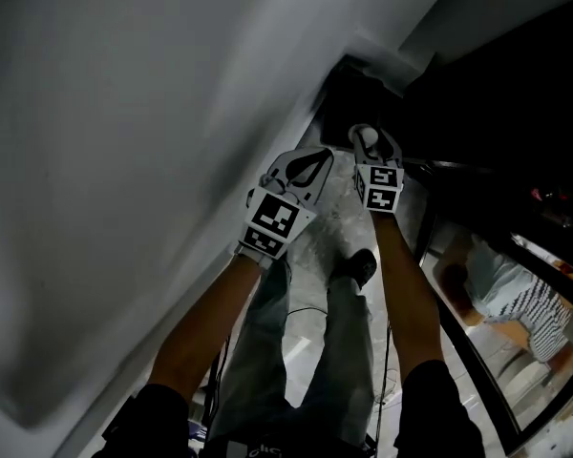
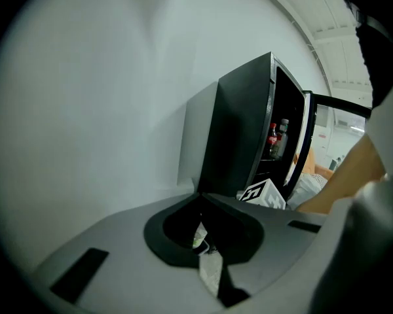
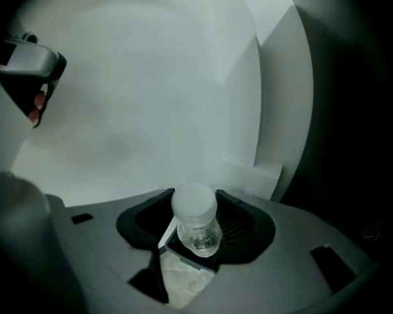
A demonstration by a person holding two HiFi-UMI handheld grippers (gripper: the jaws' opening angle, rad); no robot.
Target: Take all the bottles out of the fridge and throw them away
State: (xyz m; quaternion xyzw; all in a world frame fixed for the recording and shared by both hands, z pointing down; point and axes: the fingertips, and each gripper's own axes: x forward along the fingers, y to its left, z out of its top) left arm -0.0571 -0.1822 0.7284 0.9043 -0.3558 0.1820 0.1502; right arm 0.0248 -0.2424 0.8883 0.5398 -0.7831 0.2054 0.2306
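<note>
Our right gripper (image 1: 375,146) clamps the clear plastic bottle with a white cap (image 3: 195,220), cap pointing outward, presumably to carry it to disposal. Our left gripper (image 1: 304,168) is closed and empty. More bottles (image 2: 276,138) stand inside the open black fridge (image 2: 239,129).

White wall (image 1: 124,160) left, fridge (image 2: 239,136) right, narrow floor (image 1: 336,225) gap between
</note>
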